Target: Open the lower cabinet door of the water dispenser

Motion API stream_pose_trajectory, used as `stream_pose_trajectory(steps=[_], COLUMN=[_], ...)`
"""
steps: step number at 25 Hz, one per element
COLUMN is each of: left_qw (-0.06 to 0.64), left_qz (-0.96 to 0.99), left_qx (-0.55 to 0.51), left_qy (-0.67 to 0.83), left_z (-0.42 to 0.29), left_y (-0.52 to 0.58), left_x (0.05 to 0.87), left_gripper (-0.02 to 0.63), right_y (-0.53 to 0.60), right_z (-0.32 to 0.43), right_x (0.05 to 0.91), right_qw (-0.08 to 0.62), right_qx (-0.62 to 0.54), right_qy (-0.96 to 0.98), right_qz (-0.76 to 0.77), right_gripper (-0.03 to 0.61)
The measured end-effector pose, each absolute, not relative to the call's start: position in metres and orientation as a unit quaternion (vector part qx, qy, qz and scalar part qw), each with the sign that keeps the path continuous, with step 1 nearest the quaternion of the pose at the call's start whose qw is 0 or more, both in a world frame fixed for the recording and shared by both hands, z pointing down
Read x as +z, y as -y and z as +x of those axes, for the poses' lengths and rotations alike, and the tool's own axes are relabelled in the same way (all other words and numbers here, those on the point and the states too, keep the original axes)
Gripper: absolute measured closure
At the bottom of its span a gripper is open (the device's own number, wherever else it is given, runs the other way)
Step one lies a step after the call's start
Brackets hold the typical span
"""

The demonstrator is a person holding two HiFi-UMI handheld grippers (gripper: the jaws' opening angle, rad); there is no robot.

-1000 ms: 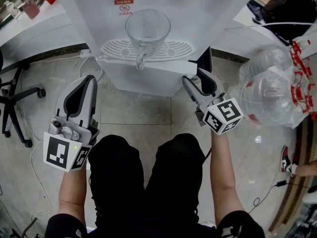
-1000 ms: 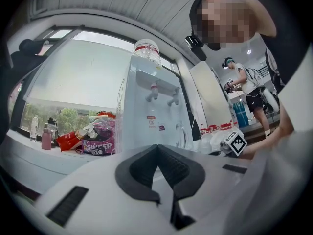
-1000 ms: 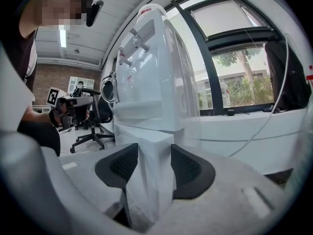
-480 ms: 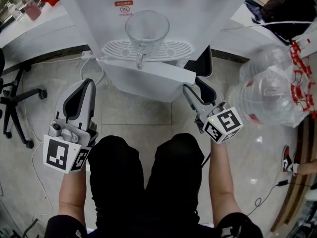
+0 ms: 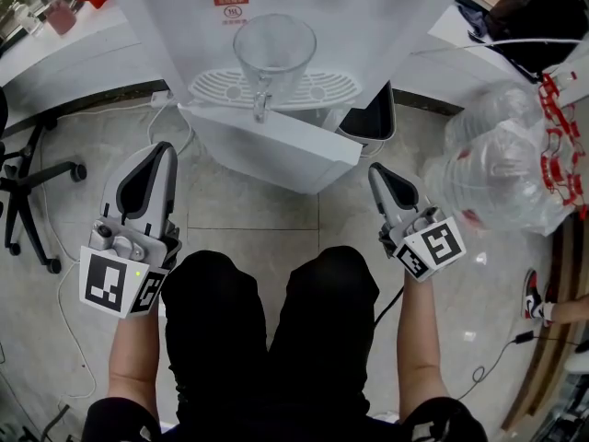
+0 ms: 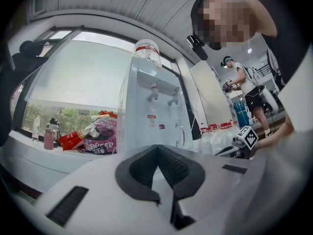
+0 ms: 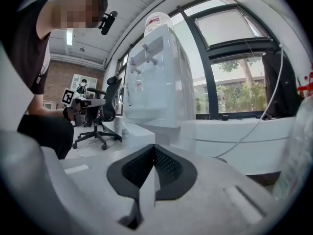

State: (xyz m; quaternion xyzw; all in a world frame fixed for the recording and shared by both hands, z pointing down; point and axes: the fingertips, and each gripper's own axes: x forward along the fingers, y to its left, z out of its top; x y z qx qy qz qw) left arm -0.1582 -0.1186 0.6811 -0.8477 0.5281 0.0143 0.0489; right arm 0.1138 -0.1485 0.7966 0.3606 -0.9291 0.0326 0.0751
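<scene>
The lower cabinet door of the water dispenser stands ajar, angled out toward the person, with a dark gap behind its free edge on the right. The right gripper sits just beside that free corner, clear of it. Its jaws have just closed together on nothing (pads meeting at the tips). The left gripper, also closed and empty, is near the door's hinged side, apart from it.
</scene>
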Motion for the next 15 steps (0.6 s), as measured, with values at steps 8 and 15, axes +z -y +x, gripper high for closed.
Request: stream_pose_trajectory(steps=[8, 15], left_qw=[0.048, 0.052], left_qz=[-0.850, -0.843], left_qx=[0.014, 0.008], left_qy=[-0.524, -0.535], left_z=[-0.150, -0.158], left_y=[0.115, 0.112], left_x=[0.682, 0.680], left_gripper=[0.606, 0.606], right_y=[0.182, 0.182], right_z=[0.103, 0.099], right_x=[0.802, 0.805], right_qw=[0.074, 0.064], right_qx=[0.046, 0.068], right_qy=[0.910, 0.916], right_qz=[0.404, 0.390], right_gripper=[0.574, 0.575])
